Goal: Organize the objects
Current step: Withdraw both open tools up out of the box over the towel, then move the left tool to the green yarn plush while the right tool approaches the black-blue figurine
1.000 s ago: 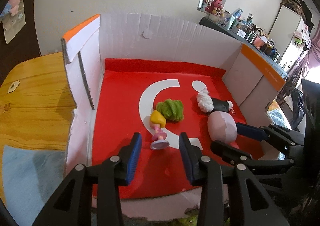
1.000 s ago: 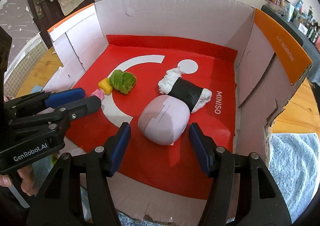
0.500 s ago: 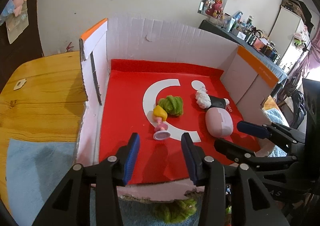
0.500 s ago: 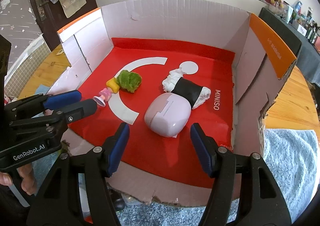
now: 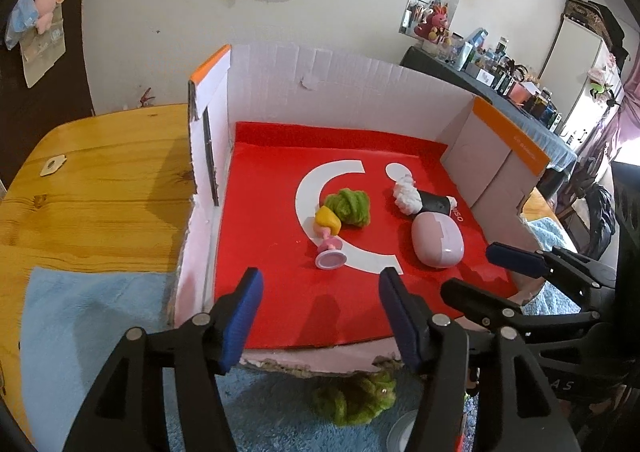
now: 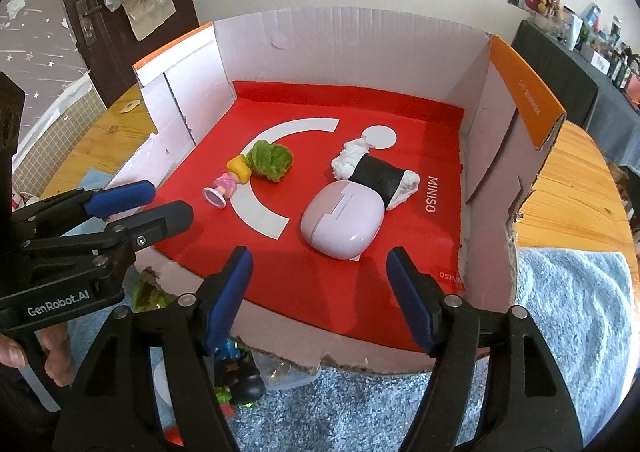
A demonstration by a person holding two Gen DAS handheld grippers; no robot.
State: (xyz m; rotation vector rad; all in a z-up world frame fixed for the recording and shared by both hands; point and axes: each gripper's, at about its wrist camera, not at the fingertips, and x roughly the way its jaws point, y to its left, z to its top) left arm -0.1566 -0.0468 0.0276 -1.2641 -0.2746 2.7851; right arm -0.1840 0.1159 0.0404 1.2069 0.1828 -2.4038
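A: Left wrist view is showing the cardboard box (image 5: 360, 92) sitting on the wooden table (image 5: 100, 180), and inside it the pink case (image 5: 438, 242), then the green plush (image 5: 348, 206), then the small doll (image 5: 328, 238).

B: Both grippers are hanging empty at the near wall. The left gripper (image 5: 320, 316) and right gripper (image 6: 320, 302) have just been opening, fingers spread, nothing between them.

A: Another green plush (image 5: 356, 398) is lying outside, just below the left gripper, so the left looks nearer.
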